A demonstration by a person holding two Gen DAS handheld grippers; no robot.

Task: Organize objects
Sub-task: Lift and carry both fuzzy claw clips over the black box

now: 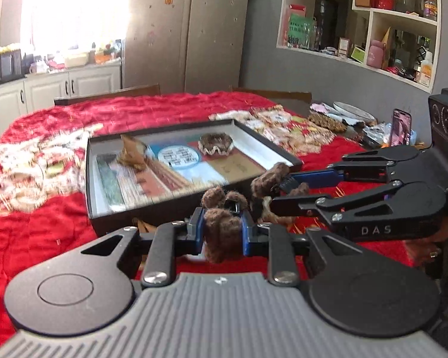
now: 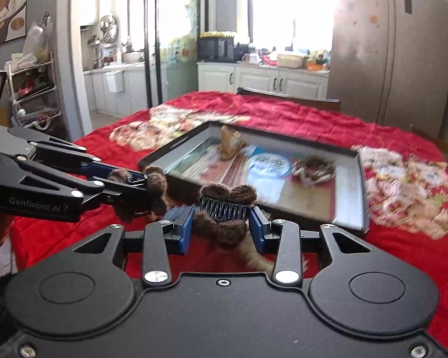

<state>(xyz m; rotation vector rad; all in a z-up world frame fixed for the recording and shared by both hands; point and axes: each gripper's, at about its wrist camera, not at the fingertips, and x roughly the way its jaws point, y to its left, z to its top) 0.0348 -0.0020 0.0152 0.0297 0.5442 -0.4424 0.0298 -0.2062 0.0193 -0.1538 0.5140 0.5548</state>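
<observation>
- The left gripper (image 1: 223, 229) is clenched on a fuzzy brown hair claw clip (image 1: 222, 232); its blue pads (image 1: 247, 232) press the clip's sides.
- The right gripper (image 2: 221, 226) is grasping a second brown fuzzy claw clip (image 2: 224, 208), whose black comb teeth show between the pompoms; the blue pads (image 2: 182, 229) sit against it on both sides.
- From the left wrist camera, the right gripper (image 1: 283, 188) comes in from 3 o'clock, just beside the left one, with its clip (image 1: 271, 179) at the tips.
- From the right wrist camera, the left gripper (image 2: 146, 188) reaches in from 9 o'clock with its clip (image 2: 155, 185).
- Both clips are off the cloth, near the front edge of a shallow black box (image 1: 95, 179).
- In that box, at 12 o'clock from the jaws, lie a tan clip (image 1: 133, 155) and a dark ruffled scrunchie (image 1: 215, 144) on printed paper.
- The box rests on a red patterned tablecloth (image 1: 44, 238).
- Far at 2 o'clock, a phone (image 1: 400, 129) stands upright among clutter.
</observation>
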